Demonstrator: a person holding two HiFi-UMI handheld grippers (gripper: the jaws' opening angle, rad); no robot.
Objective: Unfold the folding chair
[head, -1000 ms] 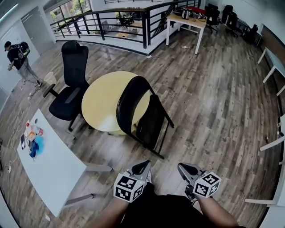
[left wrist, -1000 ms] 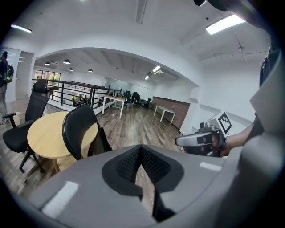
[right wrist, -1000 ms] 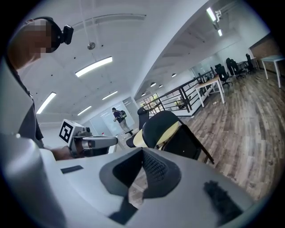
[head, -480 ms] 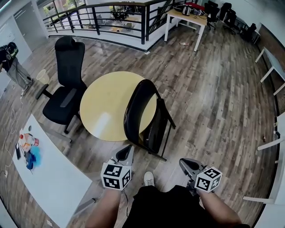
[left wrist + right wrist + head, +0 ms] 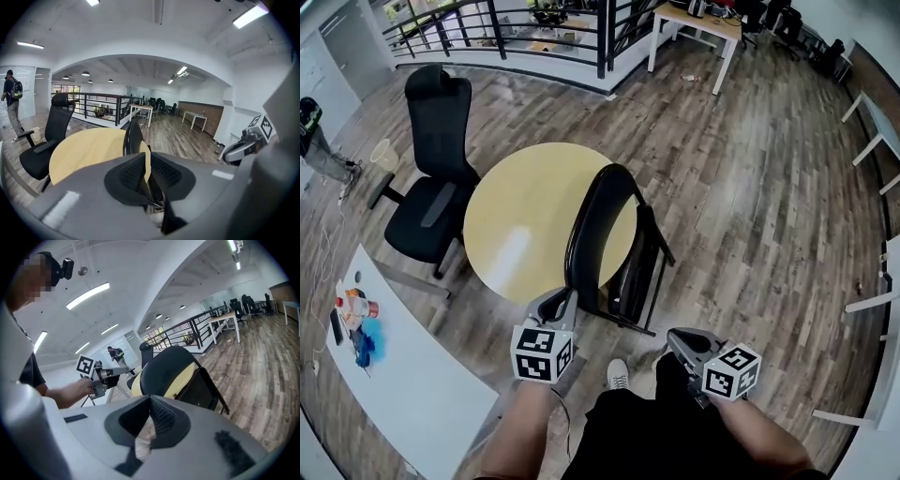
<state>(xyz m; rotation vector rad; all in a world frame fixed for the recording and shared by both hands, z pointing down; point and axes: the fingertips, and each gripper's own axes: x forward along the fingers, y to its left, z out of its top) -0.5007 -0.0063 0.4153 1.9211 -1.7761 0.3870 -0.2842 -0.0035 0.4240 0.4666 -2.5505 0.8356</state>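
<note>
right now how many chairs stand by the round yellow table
2. A folded black metal folding chair stands at the near edge of the round yellow table; a black wheeled office chair at its left. Others far back by the desks are too small to count.

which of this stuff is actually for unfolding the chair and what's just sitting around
For the job:
folding chair, not yet unfolded
left gripper, jaws just opening, nothing between them
right gripper, shut, empty

Just lying about:
round yellow table
black office chair
white table with small items on it
</note>
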